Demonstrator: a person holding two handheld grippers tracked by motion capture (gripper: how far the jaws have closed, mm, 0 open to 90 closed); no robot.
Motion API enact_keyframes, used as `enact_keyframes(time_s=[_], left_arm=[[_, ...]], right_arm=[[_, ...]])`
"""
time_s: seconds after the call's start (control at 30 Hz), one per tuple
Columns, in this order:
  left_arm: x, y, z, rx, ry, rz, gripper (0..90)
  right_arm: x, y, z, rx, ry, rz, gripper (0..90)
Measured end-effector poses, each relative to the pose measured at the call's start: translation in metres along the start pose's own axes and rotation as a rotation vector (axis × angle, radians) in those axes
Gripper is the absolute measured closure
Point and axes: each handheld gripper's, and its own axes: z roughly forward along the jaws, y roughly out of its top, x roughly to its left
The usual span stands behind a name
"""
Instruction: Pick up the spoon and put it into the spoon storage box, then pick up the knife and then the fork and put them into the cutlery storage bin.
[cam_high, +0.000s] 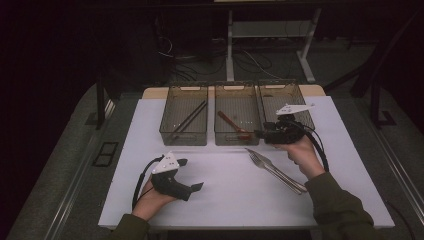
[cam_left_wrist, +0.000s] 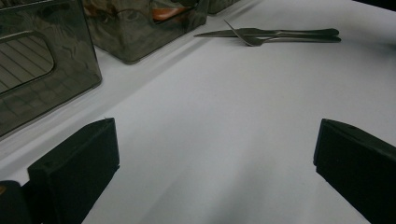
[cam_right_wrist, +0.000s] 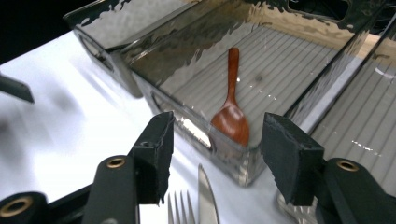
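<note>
Three smoked plastic bins (cam_high: 183, 131) line the far side of a white table (cam_high: 230, 197). At left, the left gripper (cam_high: 192, 175) rests on the table, jaws wide and empty. The middle bin holds a wooden spoon (cam_right_wrist: 231, 109). The right gripper (cam_right_wrist: 215, 144) hovers at that bin's near right corner, jaws half open around nothing, above a fork (cam_high: 260, 159) and knife (cam_high: 282, 176).

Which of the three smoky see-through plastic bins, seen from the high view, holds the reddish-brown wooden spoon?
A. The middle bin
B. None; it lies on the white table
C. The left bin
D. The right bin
A: the reddish-brown wooden spoon lies on the ribbed floor of the middle bin, while the left bin holds dark chopsticks.
</note>
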Motion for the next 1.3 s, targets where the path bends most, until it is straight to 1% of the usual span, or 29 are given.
enact_keyframes(time_s=[0.13, 0.23, 0.47, 0.6, 0.63, 0.7, 0.9, 1.0, 1.07, 1.17, 1.23, 1.3], left_arm=[[-0.001, 0.001, 0.000, -0.005, 0.002, 0.004, 0.0], [-0.001, 0.001, -0.001, -0.002, 0.004, 0.006, 0.0], [-0.002, 0.001, -0.001, 0.000, 0.007, 0.009, 0.0], [-0.003, 0.001, -0.001, -0.002, 0.007, 0.009, 0.0], [-0.003, 0.001, -0.001, -0.001, 0.007, 0.009, 0.0], [-0.003, 0.001, -0.001, 0.002, 0.007, 0.011, 0.0], [-0.003, 0.001, -0.002, 0.001, 0.005, 0.012, 0.0], [-0.003, 0.001, -0.002, 0.002, 0.004, 0.012, 0.0], [-0.003, 0.001, -0.002, 0.002, 0.004, 0.014, 0.0], [-0.004, 0.001, -0.003, -0.005, 0.006, 0.014, 0.0], [-0.003, 0.001, -0.005, -0.001, 0.011, 0.015, 0.0], [-0.004, 0.000, -0.005, 0.000, 0.014, 0.015, 0.0]], right_arm=[[0.000, -0.010, -0.009, 0.007, 0.010, -0.008, 41.1], [0.000, -0.018, -0.016, 0.010, 0.019, 0.000, 41.1], [0.000, -0.032, -0.027, 0.026, 0.023, -0.015, 41.0], [0.000, -0.038, -0.032, 0.039, 0.028, -0.012, 40.9], [0.000, -0.040, -0.033, 0.038, 0.025, -0.022, 40.9], [0.001, -0.043, -0.035, 0.043, 0.029, -0.020, 40.6], [0.002, -0.051, -0.042, 0.056, 0.035, -0.035, 40.0], [0.002, -0.056, -0.045, 0.072, 0.038, -0.038, 40.1], [0.002, -0.059, -0.047, 0.082, 0.034, -0.051, 40.0], [0.002, -0.063, -0.049, 0.092, 0.036, -0.051, 40.2], [0.001, -0.065, -0.050, 0.105, 0.040, -0.053, 40.5], [0.001, -0.068, -0.050, 0.119, 0.040, -0.065, 41.7]])
